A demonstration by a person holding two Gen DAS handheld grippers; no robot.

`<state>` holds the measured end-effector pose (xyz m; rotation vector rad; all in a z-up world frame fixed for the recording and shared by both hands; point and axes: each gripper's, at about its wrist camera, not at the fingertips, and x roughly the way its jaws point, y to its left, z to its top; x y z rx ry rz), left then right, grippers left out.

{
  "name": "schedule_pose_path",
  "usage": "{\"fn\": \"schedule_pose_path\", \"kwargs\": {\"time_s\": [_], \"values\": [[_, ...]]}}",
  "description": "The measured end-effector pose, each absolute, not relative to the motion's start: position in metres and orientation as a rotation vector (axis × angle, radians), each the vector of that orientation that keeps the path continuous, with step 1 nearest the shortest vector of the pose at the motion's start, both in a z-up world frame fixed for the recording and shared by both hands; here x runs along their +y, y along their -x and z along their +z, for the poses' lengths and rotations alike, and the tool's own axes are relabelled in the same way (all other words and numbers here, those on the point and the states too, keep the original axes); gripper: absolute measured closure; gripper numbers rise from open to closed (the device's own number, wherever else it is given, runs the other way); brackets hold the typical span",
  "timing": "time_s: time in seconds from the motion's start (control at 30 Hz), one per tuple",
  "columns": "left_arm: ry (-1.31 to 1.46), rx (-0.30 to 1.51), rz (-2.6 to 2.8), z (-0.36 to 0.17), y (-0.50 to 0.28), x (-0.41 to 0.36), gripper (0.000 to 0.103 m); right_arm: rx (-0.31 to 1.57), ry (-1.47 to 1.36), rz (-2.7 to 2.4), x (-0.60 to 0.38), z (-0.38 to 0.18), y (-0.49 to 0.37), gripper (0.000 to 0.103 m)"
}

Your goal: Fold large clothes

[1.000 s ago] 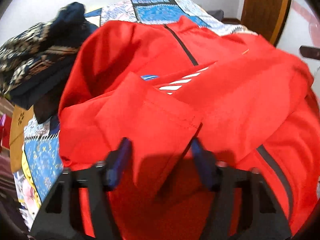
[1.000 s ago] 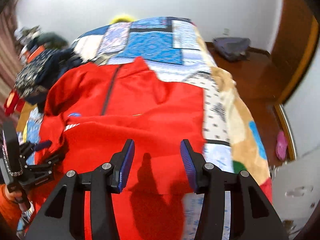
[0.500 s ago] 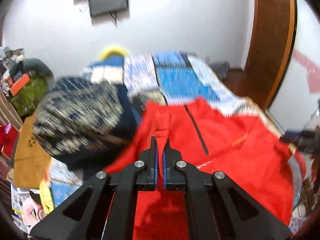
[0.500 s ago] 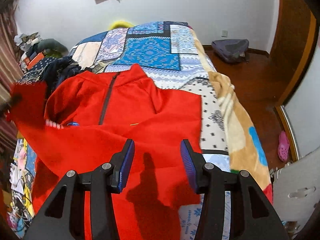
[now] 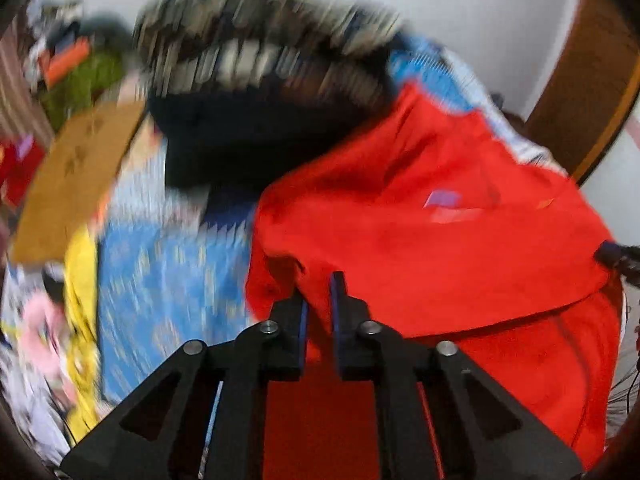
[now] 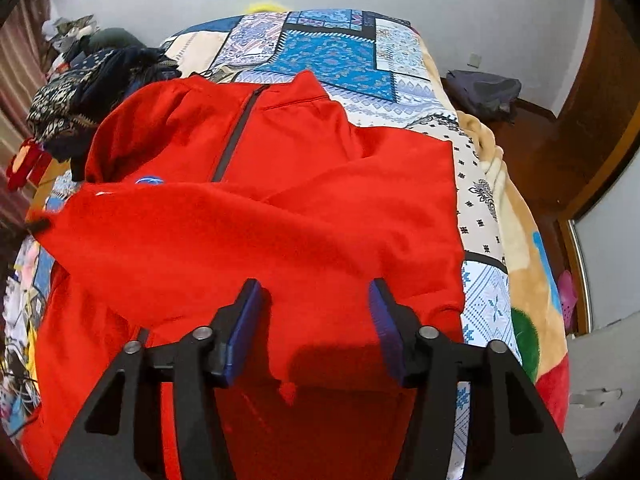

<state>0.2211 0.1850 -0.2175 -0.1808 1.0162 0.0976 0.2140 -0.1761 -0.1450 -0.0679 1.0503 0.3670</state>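
Observation:
A red zip jacket [image 6: 340, 176] lies spread on the patchwork bed [image 6: 332, 52], collar at the far end. One sleeve [image 6: 180, 232] is drawn across its front toward the left edge. There the left gripper [image 6: 38, 224] shows as a dark tip at the sleeve's end. In the blurred left wrist view my left gripper [image 5: 318, 286] has a narrow gap, its jaws opening, with red sleeve cloth [image 5: 316, 312] between the pads. My right gripper [image 6: 316, 284] hovers over the jacket's near hem, jaws opening and wide apart, pinching nothing. Its tip [image 5: 616, 256] shows at the right edge of the left wrist view.
A heap of dark patterned clothes [image 6: 80, 88] sits on the bed's far left beside the jacket. Clutter and a brown cloth [image 5: 72, 176] lie off the left side. A grey bag [image 6: 484, 92] rests on the wooden floor on the right, near a wooden door [image 6: 600, 100].
The left gripper shut on the sleeve, lifted it, and swung it across the jacket to the left; its jaws now show a wider gap. The right gripper's jaws have spread wider.

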Motion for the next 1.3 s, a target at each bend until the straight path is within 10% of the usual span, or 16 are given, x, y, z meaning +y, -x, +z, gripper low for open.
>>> {"fn": "schedule_pose_path", "kwargs": {"time_s": [0.33, 0.83, 1.3], "values": [[0.233, 1.180, 0.241, -0.275, -0.186, 0.213, 0.078, 1.059, 0.106, 0.348, -0.169, -0.144, -0.207, 0.045], [0.042, 0.779, 0.028, -0.108, -0.245, 0.128, 0.037, 0.939, -0.029, 0.413, -0.180, -0.081, -0.237, 0.045], [0.101, 0.898, -0.130, -0.105, -0.410, 0.081, 0.036, 0.891, -0.110, 0.471, -0.159, -0.060, -0.335, 0.045]]}}
